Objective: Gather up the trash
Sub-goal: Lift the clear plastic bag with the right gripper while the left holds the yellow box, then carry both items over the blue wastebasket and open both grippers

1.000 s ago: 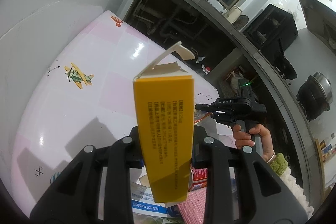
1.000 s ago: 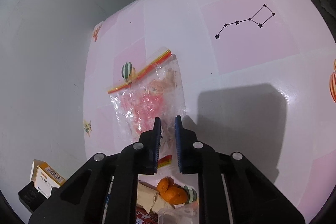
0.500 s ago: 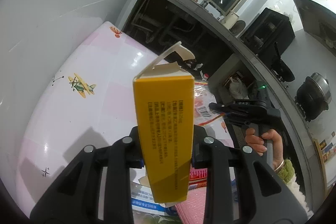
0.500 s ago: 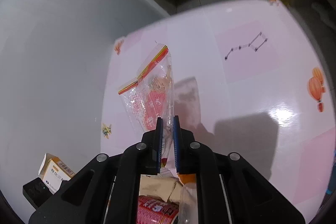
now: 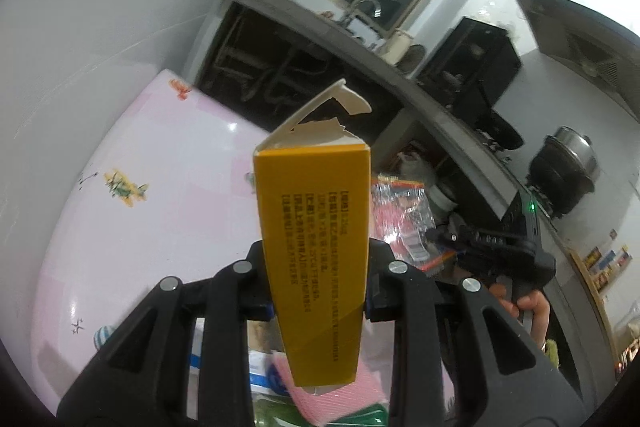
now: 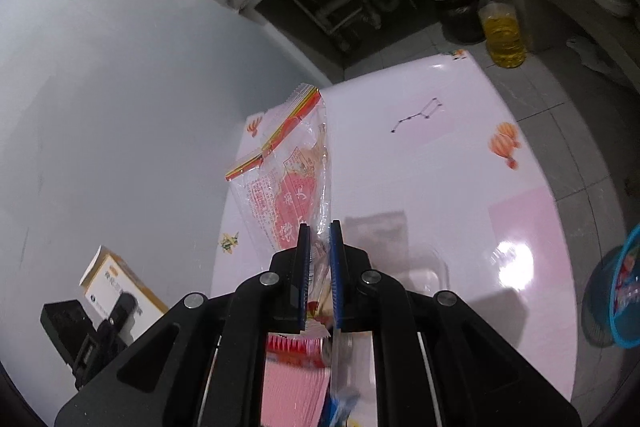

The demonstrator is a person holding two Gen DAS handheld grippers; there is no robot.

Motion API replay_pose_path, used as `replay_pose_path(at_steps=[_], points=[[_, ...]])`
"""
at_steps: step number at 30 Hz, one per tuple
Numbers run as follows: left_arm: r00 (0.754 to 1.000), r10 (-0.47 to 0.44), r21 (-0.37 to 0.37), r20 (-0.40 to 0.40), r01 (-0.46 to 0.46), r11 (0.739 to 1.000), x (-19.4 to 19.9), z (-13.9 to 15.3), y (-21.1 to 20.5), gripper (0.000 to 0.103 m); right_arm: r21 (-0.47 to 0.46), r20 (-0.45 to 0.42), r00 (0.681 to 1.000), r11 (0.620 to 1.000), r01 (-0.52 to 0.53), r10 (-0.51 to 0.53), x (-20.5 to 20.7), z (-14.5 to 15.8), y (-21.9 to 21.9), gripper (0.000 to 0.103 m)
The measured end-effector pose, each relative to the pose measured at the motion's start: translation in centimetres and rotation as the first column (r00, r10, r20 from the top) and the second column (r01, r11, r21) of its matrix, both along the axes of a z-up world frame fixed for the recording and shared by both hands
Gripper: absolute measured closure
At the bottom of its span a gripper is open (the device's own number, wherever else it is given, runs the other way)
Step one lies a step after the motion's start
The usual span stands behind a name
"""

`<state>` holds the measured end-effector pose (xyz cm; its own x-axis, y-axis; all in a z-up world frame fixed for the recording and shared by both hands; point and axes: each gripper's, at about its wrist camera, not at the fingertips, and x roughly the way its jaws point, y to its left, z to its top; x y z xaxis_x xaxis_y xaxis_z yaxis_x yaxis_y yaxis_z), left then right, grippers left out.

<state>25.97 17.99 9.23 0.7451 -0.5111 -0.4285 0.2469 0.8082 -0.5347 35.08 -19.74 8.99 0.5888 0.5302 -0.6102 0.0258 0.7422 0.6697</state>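
Left gripper [image 5: 318, 281] was clamped on the yellow carton [image 5: 314, 239], right gripper [image 6: 319, 269] pinched the plastic bag [image 6: 288, 183] (floppy stuff); I'd have kept both squeezes firm until the blue basket [image 6: 624, 291].

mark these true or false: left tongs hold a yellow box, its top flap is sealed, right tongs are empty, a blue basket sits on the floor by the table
1. The left tongs hold a yellow box. True.
2. Its top flap is sealed. False: the flap is torn open and sticks up.
3. The right tongs are empty. False: they pinch a clear plastic bag, lifted off the pink table.
4. A blue basket sits on the floor beside the table. True.
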Motion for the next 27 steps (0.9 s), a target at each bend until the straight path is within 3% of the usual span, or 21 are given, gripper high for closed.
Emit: replay_pose_path(at_steps=[9,15,23,27], points=[[0.988,-0.147,0.009,0.057,0.147,0.989,-2.2,2.6,-4.2,0.076,0.023,0.084,0.989,0.992,0.12,-0.122,-9.7,1.2,-4.1,0.093],[0.965,-0.256,0.038,0.053,0.254,0.967,-3.9,3.3,-8.7,0.076,0.029,0.107,0.974,0.979,0.199,-0.201,-14.9,0.8,-6.2,0.093],[0.92,-0.392,0.066,-0.002,0.392,0.918,-5.3,2.7,-15.7,0.076,-0.001,0.112,0.94,0.946,0.325,-0.323,-21.2,-0.3,-10.5,0.093],[0.889,-0.456,0.074,-0.032,0.457,0.886,-5.7,2.2,-19.5,0.076,-0.029,0.128,0.901,0.907,0.421,-0.414,-25.0,-0.2,-13.5,0.093]])
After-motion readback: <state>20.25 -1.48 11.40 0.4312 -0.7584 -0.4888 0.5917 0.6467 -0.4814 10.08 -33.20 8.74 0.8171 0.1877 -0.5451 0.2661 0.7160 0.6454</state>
